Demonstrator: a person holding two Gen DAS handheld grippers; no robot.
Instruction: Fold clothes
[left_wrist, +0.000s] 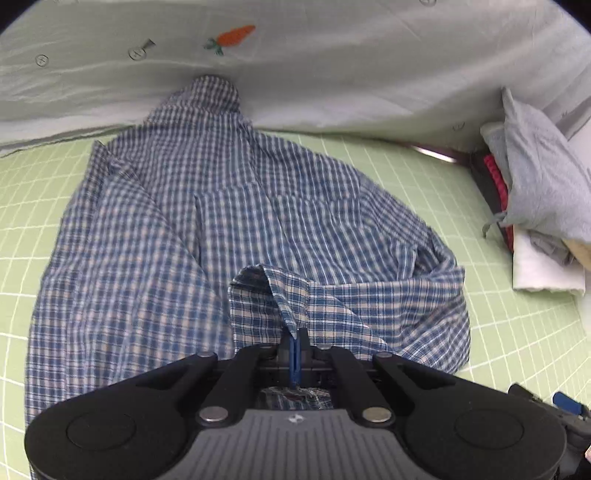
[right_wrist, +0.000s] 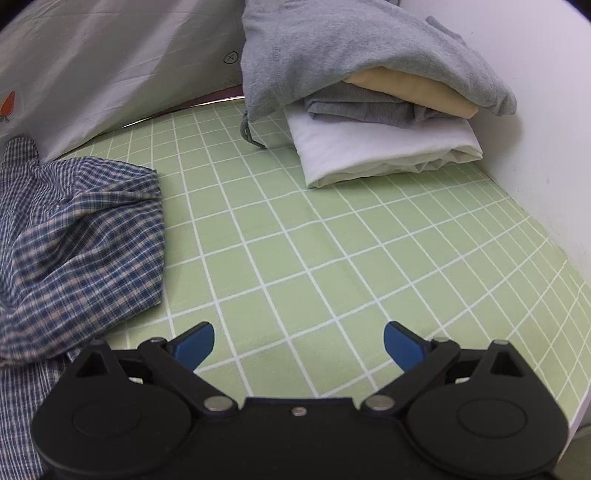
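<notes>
A blue and white checked shirt (left_wrist: 207, 206) lies spread on the green grid sheet (left_wrist: 37, 192), its far end touching a white cloth. My left gripper (left_wrist: 294, 341) is shut on a raised fold of the shirt's near edge, the cloth pinched between the blue pads. In the right wrist view the same checked shirt (right_wrist: 74, 236) lies bunched at the left. My right gripper (right_wrist: 298, 345) stands open over bare green sheet (right_wrist: 332, 240), to the right of the shirt, with nothing between its fingers.
A stack of folded clothes (right_wrist: 384, 147), white at the bottom with grey and beige pieces above, sits at the back right under a loose grey garment (right_wrist: 351, 48). A white cloth with a carrot print (left_wrist: 236, 37) rises behind. A white wall (right_wrist: 546, 110) bounds the right side.
</notes>
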